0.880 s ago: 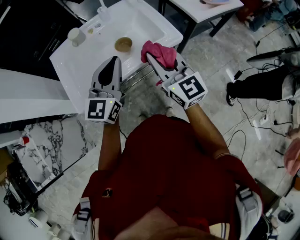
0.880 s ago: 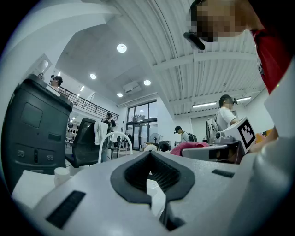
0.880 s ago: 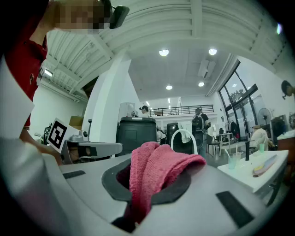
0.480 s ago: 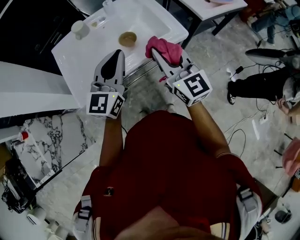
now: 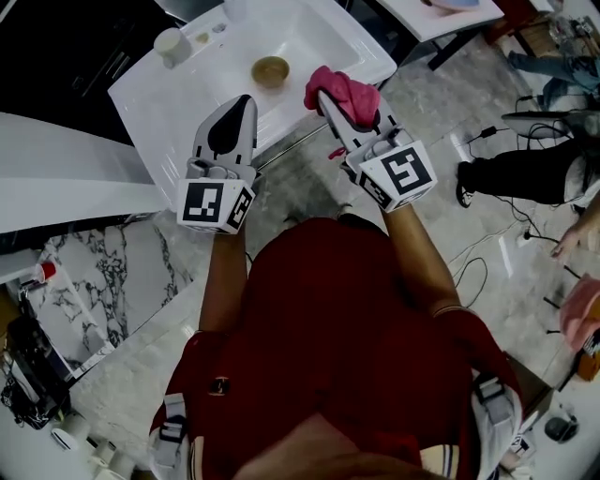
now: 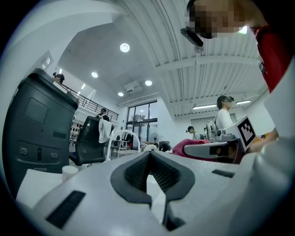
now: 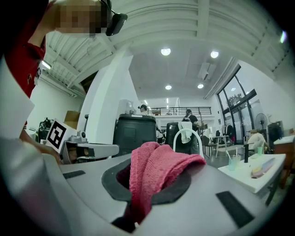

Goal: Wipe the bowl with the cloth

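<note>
A small brownish bowl (image 5: 271, 70) stands on the white table (image 5: 178, 103) in the head view. My left gripper (image 5: 244, 101) is shut with nothing in it, and its tip hangs over the table's near edge, just left of and nearer than the bowl. My right gripper (image 5: 328, 99) is shut on a pink cloth (image 5: 345, 96), held off the table's near right edge, to the right of the bowl. The pink cloth (image 7: 156, 168) bulges out of the pads in the right gripper view. The left gripper view shows shut jaws and the pink cloth (image 6: 191, 146) off to the right.
A white cup (image 5: 172, 44) stands at the table's back left. Another white table (image 5: 441, 21) is at the top right. Cables and a person's dark-trousered legs (image 5: 525, 173) are on the floor at right. A marble slab (image 5: 94, 281) lies at left.
The head view has drifted, so the table sits a little higher and further right. Both grippers keep about the same places beside the bowl. The cloth stays held.
</note>
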Motion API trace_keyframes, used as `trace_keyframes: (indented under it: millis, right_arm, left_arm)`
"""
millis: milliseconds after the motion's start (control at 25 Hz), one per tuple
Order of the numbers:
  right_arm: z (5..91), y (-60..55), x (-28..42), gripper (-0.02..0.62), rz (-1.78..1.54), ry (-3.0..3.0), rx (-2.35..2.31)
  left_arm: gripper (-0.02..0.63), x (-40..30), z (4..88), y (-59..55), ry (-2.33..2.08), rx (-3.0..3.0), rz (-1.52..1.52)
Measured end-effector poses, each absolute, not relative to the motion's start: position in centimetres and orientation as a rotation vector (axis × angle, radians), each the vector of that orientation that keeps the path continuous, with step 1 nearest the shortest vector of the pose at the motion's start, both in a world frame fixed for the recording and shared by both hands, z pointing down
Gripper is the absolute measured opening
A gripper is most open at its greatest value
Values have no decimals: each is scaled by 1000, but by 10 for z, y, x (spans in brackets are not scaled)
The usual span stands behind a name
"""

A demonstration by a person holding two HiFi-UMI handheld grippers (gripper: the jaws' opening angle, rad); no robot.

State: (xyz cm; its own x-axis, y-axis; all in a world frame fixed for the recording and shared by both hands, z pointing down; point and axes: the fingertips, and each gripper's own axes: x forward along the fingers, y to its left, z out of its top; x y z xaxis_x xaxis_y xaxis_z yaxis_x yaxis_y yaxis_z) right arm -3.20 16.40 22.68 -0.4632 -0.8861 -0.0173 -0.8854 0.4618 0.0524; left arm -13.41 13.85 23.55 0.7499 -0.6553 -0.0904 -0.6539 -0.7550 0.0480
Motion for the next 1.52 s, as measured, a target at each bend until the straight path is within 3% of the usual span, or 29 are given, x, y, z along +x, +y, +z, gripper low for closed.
trace_keyframes:
  millis: [840, 1520]
  right_arm:
    - [238, 123, -53, 29, -184, -2593, 1583]
    - [269, 24, -10, 29, -221, -2683, 1297]
  left_arm:
    - [6, -172, 271, 101, -1127, 2874, -109]
    - [6, -127, 307, 14, -1300, 2762, 80]
